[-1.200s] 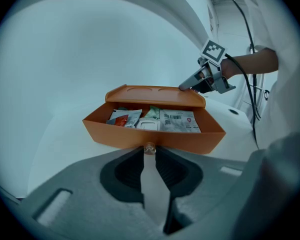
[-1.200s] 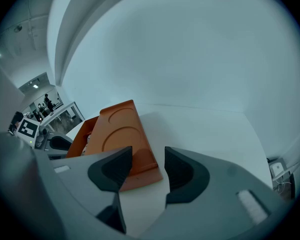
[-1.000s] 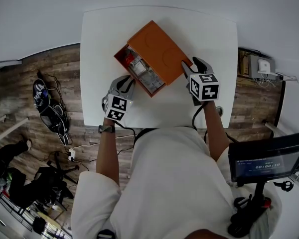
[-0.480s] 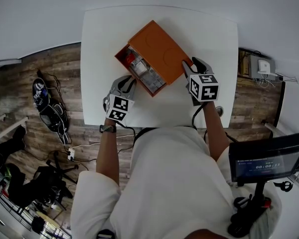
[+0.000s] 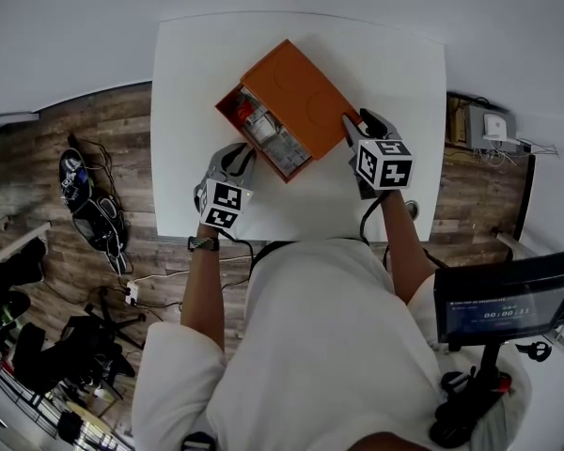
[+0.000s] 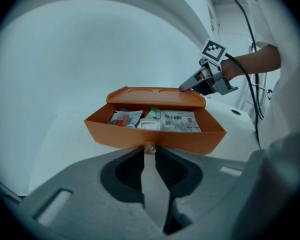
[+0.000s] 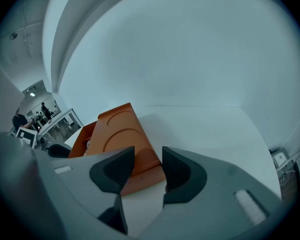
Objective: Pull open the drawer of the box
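Observation:
An orange box (image 5: 301, 92) lies askew on the white table (image 5: 395, 73). Its drawer (image 5: 263, 137) is slid out toward me, showing packets and cards (image 6: 180, 120). My left gripper (image 5: 233, 163) is at the drawer front (image 6: 155, 136), shut on the small clear knob (image 6: 149, 147). My right gripper (image 5: 355, 125) holds the box's near right corner. In the right gripper view that end of the box (image 7: 120, 131) fills the gap between the two pads of the right gripper (image 7: 149, 161). From the left gripper view, the right gripper (image 6: 184, 87) rests at the lid's far edge.
The table's near edge runs just under both grippers. A round cable hole (image 5: 412, 208) sits near the table's right front. A screen on a stand (image 5: 503, 303) is at my right. Bags and cables (image 5: 85, 195) lie on the wooden floor to the left.
My right gripper has edged slightly left onto the box corner. The box, the open drawer and the left gripper stay where they were.

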`<state>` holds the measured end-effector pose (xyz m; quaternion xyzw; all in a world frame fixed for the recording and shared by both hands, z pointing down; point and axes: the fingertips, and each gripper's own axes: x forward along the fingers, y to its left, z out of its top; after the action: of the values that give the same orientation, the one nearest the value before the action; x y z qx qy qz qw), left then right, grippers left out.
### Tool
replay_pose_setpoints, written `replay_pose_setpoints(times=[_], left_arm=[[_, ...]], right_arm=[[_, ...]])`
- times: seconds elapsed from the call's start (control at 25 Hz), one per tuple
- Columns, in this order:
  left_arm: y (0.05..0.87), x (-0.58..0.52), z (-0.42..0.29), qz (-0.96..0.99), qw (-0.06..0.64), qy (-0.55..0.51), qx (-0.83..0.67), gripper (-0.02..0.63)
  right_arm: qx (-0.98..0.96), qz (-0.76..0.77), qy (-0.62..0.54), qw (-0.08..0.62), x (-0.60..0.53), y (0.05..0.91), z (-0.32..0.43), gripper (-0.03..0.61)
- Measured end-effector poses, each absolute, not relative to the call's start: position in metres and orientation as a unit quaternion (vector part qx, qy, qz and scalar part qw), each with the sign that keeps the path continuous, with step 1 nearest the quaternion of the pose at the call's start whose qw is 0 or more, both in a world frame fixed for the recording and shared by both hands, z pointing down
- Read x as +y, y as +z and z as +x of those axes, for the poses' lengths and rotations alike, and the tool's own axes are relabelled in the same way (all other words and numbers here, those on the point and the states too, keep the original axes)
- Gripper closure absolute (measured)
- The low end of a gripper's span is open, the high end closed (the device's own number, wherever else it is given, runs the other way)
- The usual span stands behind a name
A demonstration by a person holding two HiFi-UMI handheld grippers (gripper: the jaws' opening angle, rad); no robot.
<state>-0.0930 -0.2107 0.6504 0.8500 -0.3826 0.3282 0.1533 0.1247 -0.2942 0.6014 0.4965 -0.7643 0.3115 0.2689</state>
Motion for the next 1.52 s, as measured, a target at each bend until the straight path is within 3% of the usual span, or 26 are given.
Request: replay_pose_setpoints(times=[1.52], left_arm=[[0.6504,-0.2089,-0.0836,0.841,0.155,0.320,-0.408,0.541]], right_arm=[[-0.753,0.519,0.309,0.261,-0.2954,0.6034,0.1261,0.410]])
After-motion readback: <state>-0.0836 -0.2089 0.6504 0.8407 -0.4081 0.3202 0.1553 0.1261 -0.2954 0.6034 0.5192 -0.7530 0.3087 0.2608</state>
